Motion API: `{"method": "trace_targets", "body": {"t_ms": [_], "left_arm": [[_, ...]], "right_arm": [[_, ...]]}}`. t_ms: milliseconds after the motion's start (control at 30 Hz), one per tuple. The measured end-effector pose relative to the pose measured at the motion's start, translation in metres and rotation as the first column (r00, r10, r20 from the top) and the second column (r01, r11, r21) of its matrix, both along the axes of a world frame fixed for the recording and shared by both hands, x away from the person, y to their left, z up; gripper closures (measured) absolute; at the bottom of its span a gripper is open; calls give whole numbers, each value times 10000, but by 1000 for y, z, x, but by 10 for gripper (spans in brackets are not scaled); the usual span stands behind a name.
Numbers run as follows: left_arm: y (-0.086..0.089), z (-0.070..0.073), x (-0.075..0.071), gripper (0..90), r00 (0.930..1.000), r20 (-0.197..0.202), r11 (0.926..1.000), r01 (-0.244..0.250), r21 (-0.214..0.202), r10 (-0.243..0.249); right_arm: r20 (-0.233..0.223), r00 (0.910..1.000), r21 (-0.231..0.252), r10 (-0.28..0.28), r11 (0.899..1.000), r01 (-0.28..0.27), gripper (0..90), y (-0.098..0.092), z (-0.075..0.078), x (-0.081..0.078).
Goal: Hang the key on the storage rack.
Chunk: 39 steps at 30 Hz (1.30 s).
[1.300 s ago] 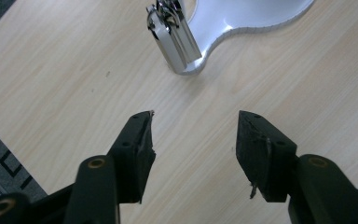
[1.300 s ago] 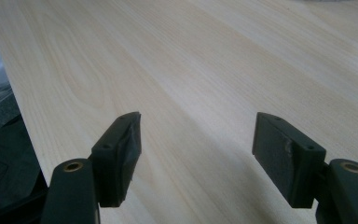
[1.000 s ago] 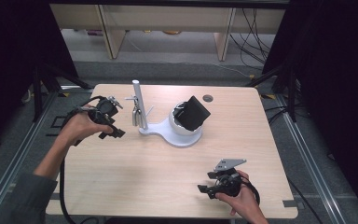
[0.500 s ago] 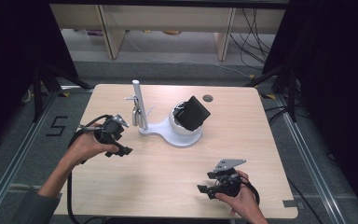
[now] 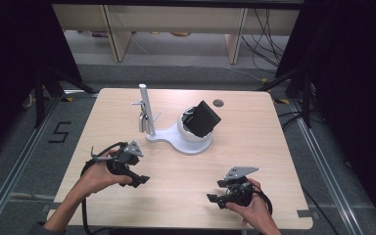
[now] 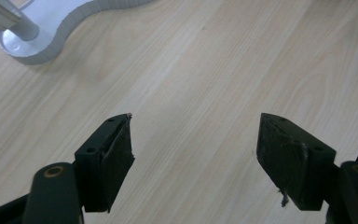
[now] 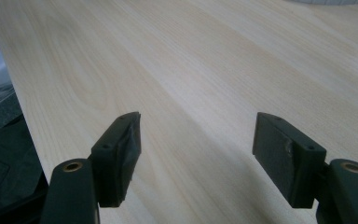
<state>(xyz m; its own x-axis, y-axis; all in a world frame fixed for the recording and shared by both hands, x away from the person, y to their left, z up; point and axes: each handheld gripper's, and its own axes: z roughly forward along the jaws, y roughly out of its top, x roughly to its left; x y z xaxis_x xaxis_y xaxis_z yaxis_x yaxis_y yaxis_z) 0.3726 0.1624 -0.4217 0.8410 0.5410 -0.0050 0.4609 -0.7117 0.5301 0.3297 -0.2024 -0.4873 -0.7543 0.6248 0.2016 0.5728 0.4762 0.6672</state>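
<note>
both my claws are empty: the left claw (image 5: 139,178) gapes wide, jaws just been opening over bare table (image 5: 254,147); the right claw (image 5: 215,199) rests open too. the stand (image 5: 176,139) with its black box (image 5: 203,119) sits done, well apart. floor reads "5" (image 5: 61,132).

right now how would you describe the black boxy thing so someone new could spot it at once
Start at the light wooden table, then find the white stand near its far middle. The black box sits tilted in the stand's round cup, right of the thin upright post; it is the only dark block on the white stand.
</note>
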Motion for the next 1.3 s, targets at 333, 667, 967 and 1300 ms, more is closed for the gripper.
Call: {"method": "trace_targets", "body": {"t_ms": [333, 667, 967, 1300], "left_arm": [[-2, -20, -10, 250, 9992, 372, 9982, -130, -594, 152], [-3, -37, -36, 241, 9973, 673, 9918, -214, -1257, 301], [-5, -59, -58, 232, 9962, 837, 9916, -137, -1285, 246], [3, -74, -88, 208, 9961, 805, 9902, -254, -1375, 367]], "right_arm": [[139, 9999, -4, 86, 10000, -86, 334, -2, -2, 2], [255, 9996, -98, 112, 9999, -109, 331, -2, -2, 1], [188, 9996, -76, 221, 9997, -220, 328, 1, -2, -2], [234, 9993, -88, 291, 9995, -289, 328, 6, -4, -3]]}}
